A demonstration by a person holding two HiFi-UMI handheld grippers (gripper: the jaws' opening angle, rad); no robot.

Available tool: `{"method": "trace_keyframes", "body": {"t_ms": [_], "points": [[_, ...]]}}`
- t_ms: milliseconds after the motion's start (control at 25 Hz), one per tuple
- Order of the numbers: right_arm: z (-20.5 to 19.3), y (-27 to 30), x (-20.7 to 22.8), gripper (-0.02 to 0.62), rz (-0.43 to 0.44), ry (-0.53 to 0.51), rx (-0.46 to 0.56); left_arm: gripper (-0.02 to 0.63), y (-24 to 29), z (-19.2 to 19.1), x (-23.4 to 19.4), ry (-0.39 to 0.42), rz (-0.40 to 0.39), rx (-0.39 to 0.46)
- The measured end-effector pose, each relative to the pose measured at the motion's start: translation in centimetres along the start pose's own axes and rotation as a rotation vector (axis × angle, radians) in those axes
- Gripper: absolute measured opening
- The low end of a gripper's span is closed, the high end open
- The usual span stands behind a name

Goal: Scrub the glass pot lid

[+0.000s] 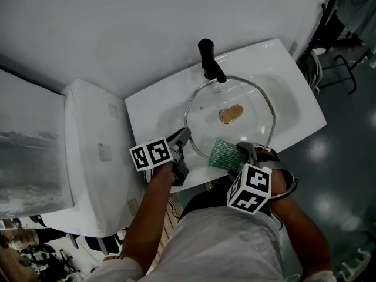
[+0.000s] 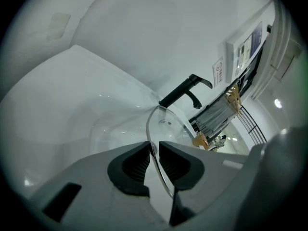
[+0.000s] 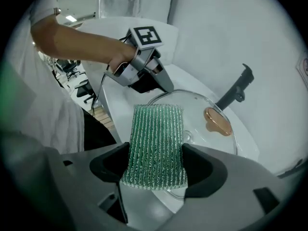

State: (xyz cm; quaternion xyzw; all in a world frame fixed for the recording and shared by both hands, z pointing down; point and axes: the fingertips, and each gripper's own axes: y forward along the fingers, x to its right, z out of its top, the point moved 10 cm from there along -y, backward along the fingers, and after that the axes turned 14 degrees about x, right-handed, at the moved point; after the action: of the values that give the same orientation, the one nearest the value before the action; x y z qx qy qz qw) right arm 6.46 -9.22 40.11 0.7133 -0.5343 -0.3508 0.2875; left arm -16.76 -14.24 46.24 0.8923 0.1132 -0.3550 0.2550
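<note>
Bright, even overhead light washes the white sink (image 1: 154, 107), shadows soft & faint. Ceiling lamps show as pale blobs on the glossy dark floor (image 1: 343, 175) at right. Head view is sharp at centre. Both gripper views are fisheye: black vignette at corners, lines bowed twd edges. Left gripper view is pale, low contrast, w/ thin glints on the glass lid (image 2: 166, 121). Right gripper view: scrub pad (image 3: 156, 143) crisp, person's sleeve (image 3: 29, 124) in near foreground out of focus.

Left claw (image 1: 184, 136) and right claw (image 1: 244, 150) both clamped, angled downward.
</note>
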Motion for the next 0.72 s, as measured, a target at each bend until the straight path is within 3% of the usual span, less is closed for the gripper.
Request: {"method": "trace_keyframes", "body": {"t_ms": [280,720], "points": [[-1.0,0.4,0.0,0.339,0.031,-0.039,-0.033,0.071,0.0,0.0,-0.1,0.005,0.002,-0.002],[-5.6,-2.3,2.5,0.339,0.008,0.042,-0.057,0.071,0.0,0.2,0.0,0.016,0.004,-0.011]]}}
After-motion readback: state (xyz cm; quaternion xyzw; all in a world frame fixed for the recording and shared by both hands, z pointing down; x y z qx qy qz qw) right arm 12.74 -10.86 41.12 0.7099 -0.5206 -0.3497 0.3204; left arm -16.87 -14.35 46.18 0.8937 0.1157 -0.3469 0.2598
